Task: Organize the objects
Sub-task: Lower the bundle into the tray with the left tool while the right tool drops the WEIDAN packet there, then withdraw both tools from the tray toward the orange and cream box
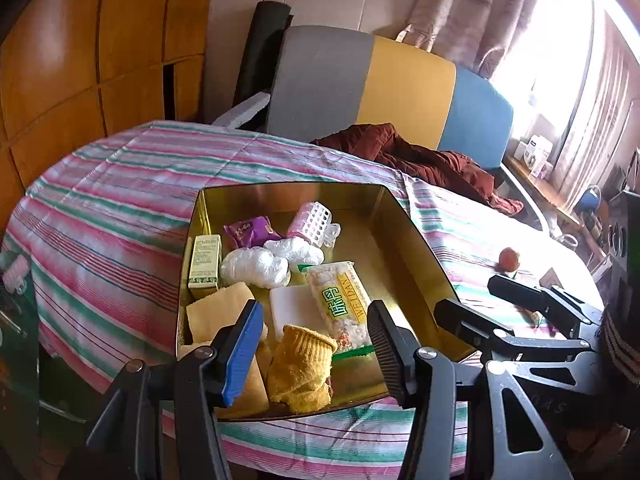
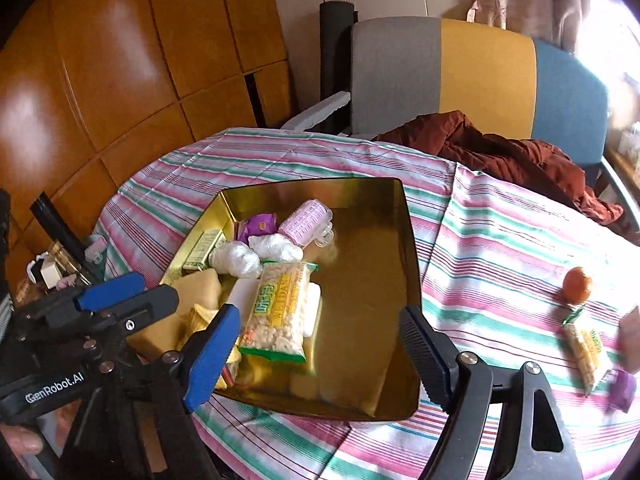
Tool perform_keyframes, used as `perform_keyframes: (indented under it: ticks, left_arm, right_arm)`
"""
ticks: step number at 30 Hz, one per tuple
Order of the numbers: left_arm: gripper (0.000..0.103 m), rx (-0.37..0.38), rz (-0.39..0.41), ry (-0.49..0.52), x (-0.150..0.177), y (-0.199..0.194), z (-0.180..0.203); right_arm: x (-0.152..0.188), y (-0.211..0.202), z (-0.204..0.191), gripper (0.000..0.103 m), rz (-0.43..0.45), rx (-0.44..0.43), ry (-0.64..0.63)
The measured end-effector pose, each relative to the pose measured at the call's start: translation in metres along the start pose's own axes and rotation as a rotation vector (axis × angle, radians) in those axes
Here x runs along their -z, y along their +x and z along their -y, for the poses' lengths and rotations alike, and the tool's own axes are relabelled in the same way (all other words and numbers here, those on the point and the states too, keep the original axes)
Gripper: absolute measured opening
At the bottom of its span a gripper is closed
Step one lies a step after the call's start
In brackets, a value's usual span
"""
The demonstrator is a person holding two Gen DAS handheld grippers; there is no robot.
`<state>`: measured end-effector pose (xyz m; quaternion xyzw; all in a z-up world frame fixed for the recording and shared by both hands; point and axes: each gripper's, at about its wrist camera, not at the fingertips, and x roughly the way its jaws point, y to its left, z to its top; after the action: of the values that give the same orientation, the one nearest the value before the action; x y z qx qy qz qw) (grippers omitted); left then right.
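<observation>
A gold tin tray [image 1: 404,240] [image 2: 360,280] sits on the striped tablecloth. Its left half holds a rice-cracker pack [image 1: 340,300] [image 2: 276,312], a yellow sock [image 1: 300,368], a pink hair roller [image 1: 312,222] [image 2: 306,220], a purple packet [image 1: 250,232], white plastic bundles [image 1: 256,266] and a small green-and-white box [image 1: 206,260]. My left gripper [image 1: 312,348] [image 2: 134,294] hovers open over the sock at the tray's near edge, pads clear of it. My right gripper [image 2: 320,356] [image 1: 468,294] stands open above the tray's bare right half, holding nothing.
To the right of the tray lie an orange fruit [image 2: 578,284], a second cracker pack [image 2: 586,352] and a purple packet [image 2: 622,390]. A maroon cloth [image 2: 500,152] is heaped at the table's far side before a grey, yellow and blue chair [image 2: 480,72]. Wooden cabinets stand left.
</observation>
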<state>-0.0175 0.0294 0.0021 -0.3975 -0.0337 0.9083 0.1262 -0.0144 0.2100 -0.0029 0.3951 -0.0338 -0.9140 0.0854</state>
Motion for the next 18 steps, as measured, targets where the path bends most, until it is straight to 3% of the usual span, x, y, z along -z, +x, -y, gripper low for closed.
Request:
perform_keyframes:
  ticks: [4, 18]
  left_arm:
    - [0.055, -0.024, 0.032, 0.056, 0.000, -0.005, 0.011]
    - [0.055, 0.033, 0.007, 0.143, 0.004, 0.001, 0.045]
  right_arm:
    - [0.005, -0.004, 0.007, 0.083, 0.006, 0.028, 0.002]
    - [0.018, -0.020, 0.057, 0.084, 0.009, 0.100, 0.093]
